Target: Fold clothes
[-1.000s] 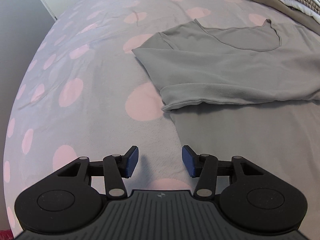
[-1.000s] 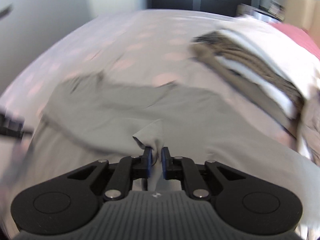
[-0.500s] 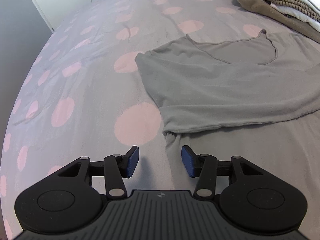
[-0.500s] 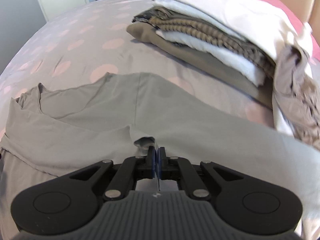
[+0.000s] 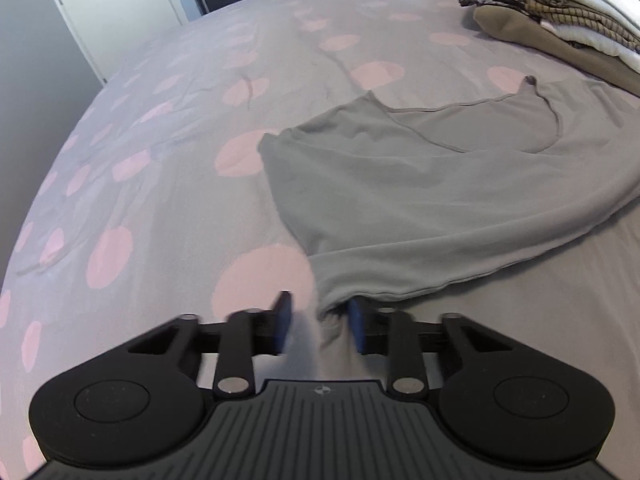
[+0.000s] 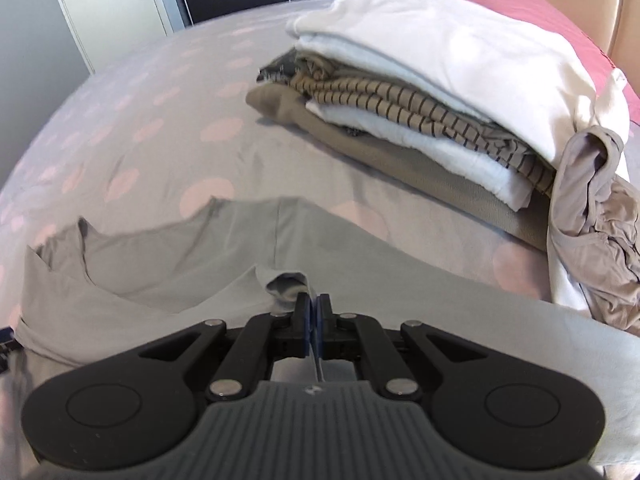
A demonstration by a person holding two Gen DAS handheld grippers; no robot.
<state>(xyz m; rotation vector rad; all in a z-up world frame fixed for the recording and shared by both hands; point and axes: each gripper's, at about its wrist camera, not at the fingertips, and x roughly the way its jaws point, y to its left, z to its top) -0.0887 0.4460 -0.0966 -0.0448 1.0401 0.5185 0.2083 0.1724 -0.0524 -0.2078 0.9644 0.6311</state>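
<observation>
Where the bedspread (image 5: 160,168) runs toward the bed's left edge it is soft mauve-grey cotton, printed with round pink dots and lightly creased. The grey top (image 5: 440,184) lies near the middle of the bed. It is a thin, matte jersey with a scooped neckline, doubled over so that a rolled hem curves across the near side. Toward the bed's far right corner sits a stack of folded clothes (image 5: 560,32): a tan layer at the bottom, white knits, a brown-striped piece and a white one on top. In the right wrist view a crumpled beige garment (image 6: 600,248) slumps against the near end of that stack (image 6: 400,100).

The left gripper (image 5: 318,316) is closing, its blue pads blurred. The near left corner of the folded hem is bunched between them, the right pad at the cloth and the left pad apart from it. The right gripper (image 6: 313,308) is clenched tight on a puckered fold of the top (image 6: 160,272), with a thin sheet of fabric trapped between the pads.

A second ago the left jaws stood wider, over bare bedspread short of the hem; now they straddle its corner. The right one was pinching the same fold then, in a blurred view.
</observation>
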